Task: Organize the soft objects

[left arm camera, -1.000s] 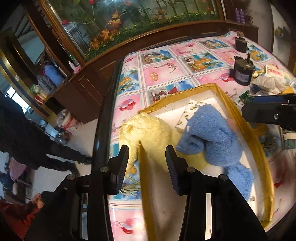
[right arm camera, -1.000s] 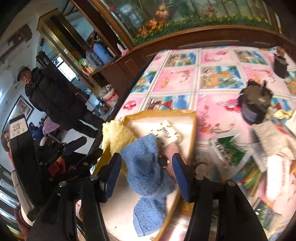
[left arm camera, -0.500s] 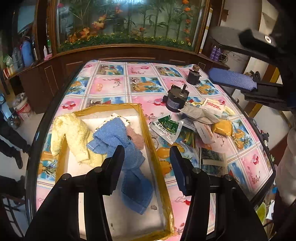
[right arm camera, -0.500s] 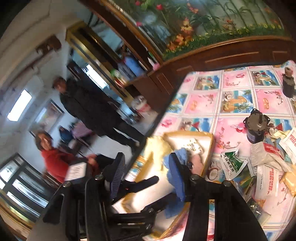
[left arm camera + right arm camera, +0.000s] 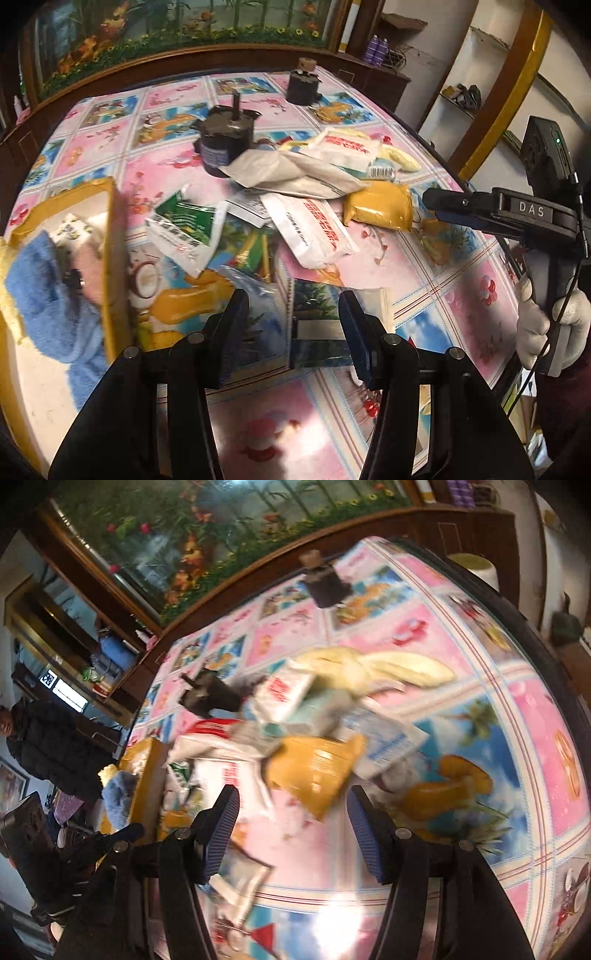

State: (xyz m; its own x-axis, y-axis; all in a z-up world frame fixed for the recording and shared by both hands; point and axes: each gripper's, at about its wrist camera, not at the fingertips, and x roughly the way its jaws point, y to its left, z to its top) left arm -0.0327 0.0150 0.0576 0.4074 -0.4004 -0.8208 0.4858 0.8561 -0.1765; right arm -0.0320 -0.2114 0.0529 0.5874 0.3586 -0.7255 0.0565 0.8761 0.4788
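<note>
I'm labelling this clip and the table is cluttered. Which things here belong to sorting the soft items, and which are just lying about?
Belongs to the job:
blue towel
yellow-rimmed tray
yellow pouch
white packet with red print
left tool and right tool, both open and empty

Just lying about:
two dark motors
patterned tablecloth

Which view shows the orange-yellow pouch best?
The left wrist view: the orange-yellow pouch is sharp and lies whole among the packets. In the right wrist view it sits closer, ahead of the fingers, but motion blur smears it.
</note>
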